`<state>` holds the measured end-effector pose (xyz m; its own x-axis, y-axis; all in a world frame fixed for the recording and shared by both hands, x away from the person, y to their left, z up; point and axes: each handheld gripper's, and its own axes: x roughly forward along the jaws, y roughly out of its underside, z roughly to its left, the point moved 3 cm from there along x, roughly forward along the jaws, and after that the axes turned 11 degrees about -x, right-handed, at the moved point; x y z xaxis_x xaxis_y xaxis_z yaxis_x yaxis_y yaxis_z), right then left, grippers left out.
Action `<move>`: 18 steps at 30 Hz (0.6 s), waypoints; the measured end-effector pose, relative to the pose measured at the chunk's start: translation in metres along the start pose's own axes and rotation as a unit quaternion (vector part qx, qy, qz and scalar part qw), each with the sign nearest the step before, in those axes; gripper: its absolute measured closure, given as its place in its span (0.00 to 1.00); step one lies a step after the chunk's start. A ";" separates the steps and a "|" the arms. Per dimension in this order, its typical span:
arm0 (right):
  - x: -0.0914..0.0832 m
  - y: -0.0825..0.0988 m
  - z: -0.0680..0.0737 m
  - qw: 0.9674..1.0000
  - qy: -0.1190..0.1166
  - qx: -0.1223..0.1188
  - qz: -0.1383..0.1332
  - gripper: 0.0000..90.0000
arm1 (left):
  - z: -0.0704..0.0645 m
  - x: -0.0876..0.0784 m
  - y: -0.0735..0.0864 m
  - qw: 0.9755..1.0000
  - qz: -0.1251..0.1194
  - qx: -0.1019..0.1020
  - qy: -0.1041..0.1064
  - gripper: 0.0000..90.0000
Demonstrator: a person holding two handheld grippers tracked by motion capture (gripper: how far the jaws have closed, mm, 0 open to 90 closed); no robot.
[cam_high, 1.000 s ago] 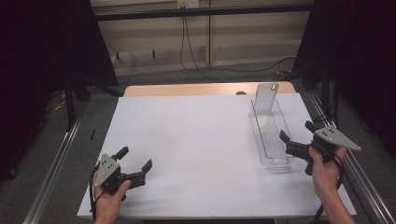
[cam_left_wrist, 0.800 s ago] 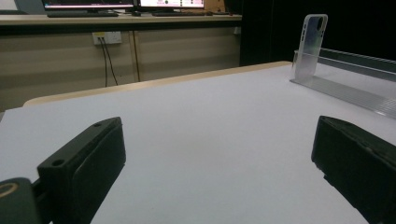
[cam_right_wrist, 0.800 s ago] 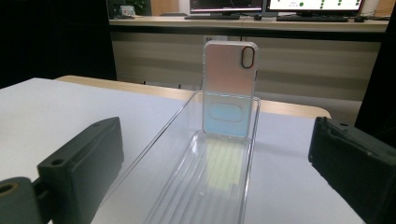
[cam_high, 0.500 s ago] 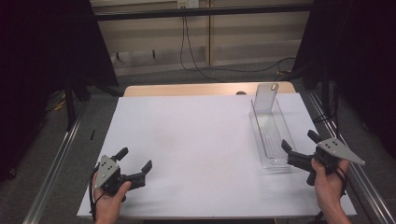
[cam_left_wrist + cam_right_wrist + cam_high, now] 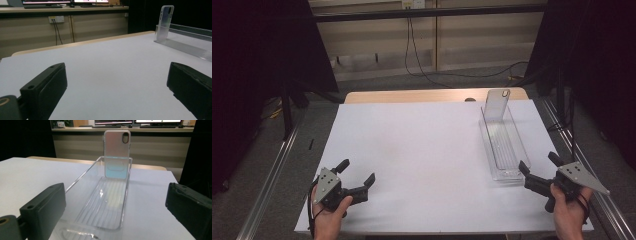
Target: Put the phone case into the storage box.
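Note:
A clear plastic tray (image 5: 502, 145) lies lengthwise on the right of the white table. A clear phone case (image 5: 496, 103) stands upright against its far end wall, camera hole at the top. In the right gripper view the tray (image 5: 110, 202) stretches straight ahead, with the phone case (image 5: 117, 153) at its far end. My right gripper (image 5: 539, 166) is open at the tray's near end, jaws wide apart and holding nothing. My left gripper (image 5: 357, 172) rests open at the front left, pointing across the table. From it the tray (image 5: 185, 45) and the phone case (image 5: 165, 21) appear far off.
The white sheet (image 5: 422, 150) covers the wooden table (image 5: 412, 95). Metal rails (image 5: 267, 180) run along both sides of the table. Cables hang down the wall (image 5: 412, 40) behind it. Black curtains stand at left and right.
My right gripper has drawn back toward the person and dropped lower, from beside the tray to just in front of its near end. The left gripper has stayed put.

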<state>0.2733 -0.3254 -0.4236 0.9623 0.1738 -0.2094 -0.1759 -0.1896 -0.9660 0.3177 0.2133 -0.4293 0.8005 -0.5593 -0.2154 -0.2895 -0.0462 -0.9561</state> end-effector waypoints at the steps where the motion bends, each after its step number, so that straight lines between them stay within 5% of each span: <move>1: -0.001 0.002 0.001 1.000 0.001 0.001 0.002 0.03 | 0.000 0.000 0.000 1.000 0.000 0.001 0.000 0.03; 12: -0.015 0.020 0.006 1.000 0.019 0.017 0.007 0.02 | 0.003 -0.004 0.001 1.000 0.002 -0.005 -0.012 0.03; 18: -0.019 0.024 0.008 0.999 0.031 -0.005 0.008 0.01 | 0.003 -0.004 0.004 1.000 0.007 -0.010 -0.015 0.03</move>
<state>0.2497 -0.3256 -0.4436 0.9705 0.1103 -0.2144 -0.1895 -0.2009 -0.9611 0.3151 0.2180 -0.4327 0.8120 -0.5346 -0.2340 -0.3099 -0.0552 -0.9492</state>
